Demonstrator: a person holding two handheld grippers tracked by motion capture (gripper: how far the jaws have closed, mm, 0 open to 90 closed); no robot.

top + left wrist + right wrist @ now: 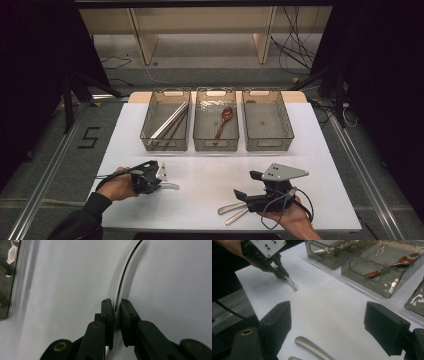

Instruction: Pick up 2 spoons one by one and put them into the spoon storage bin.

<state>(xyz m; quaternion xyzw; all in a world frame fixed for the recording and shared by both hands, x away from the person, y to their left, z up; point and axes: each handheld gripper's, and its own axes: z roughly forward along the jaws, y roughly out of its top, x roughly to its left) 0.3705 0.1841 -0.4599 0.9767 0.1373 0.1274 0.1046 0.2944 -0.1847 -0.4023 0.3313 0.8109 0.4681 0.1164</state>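
Three clear bins are lined up at the far side of the white table: chopsticks are kept in the left bin, a brown spoon in the middle bin, beside the right bin.

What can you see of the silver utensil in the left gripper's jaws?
The slim, shiny silver metal utensil is clamped edge-on between the black jaws of the left gripper, which is shut on it. The visible part is a thin, curved strip, mirror-like with a dark edge line, reaching out past the jaw tips over the white table. From the right gripper view its free end curves down close to the table. Which kind of utensil it is cannot be told; the held end is hidden by the jaws.
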